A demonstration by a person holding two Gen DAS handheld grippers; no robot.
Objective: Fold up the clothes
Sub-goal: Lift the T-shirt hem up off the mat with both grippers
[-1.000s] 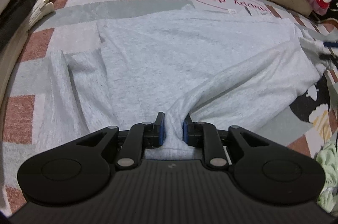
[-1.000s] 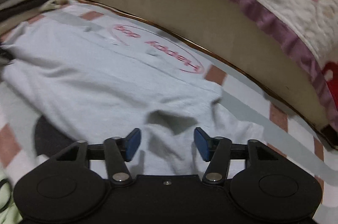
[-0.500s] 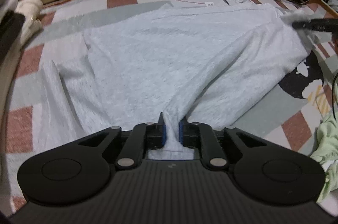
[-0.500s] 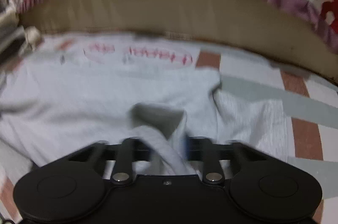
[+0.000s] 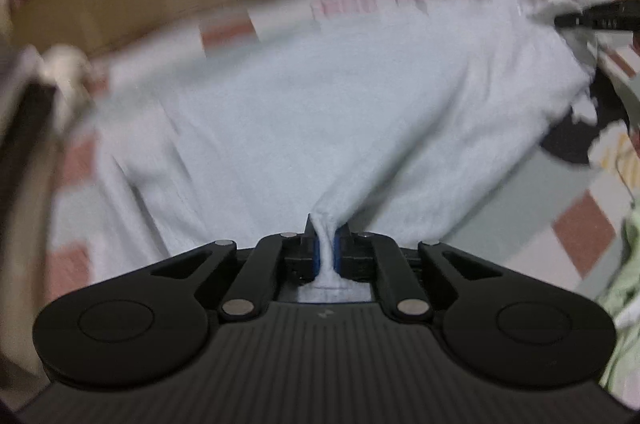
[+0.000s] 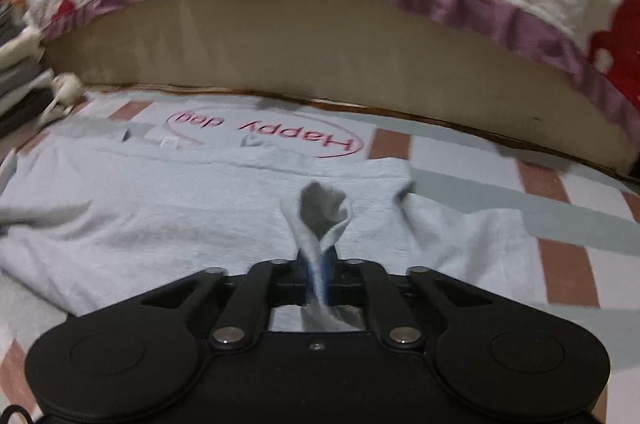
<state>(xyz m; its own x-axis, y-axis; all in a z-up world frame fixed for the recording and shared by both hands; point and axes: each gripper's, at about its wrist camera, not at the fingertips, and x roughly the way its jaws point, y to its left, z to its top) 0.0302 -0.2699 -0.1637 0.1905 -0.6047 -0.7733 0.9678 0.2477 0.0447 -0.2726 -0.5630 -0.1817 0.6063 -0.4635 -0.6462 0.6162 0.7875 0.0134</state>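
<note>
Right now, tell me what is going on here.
A person is folding a light grey garment spread on a patterned mat beside a bed. The left gripper is shut on a bunched edge of it, and the right gripper has just closed on another edge. Both pinches are raised off the mat.

Pale grey garment point(image 5: 320, 112) spread flat on patterned mat point(image 6: 460, 192), two edges pinched up.

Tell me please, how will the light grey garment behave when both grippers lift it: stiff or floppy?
Probably floppy: the grey garment bunches into a thin pleat where the left gripper pinches it. It likely sags between grips, since fabric curls over loosely above the right gripper. It should not slip easily; both jaws are shut tight on cloth.
</note>
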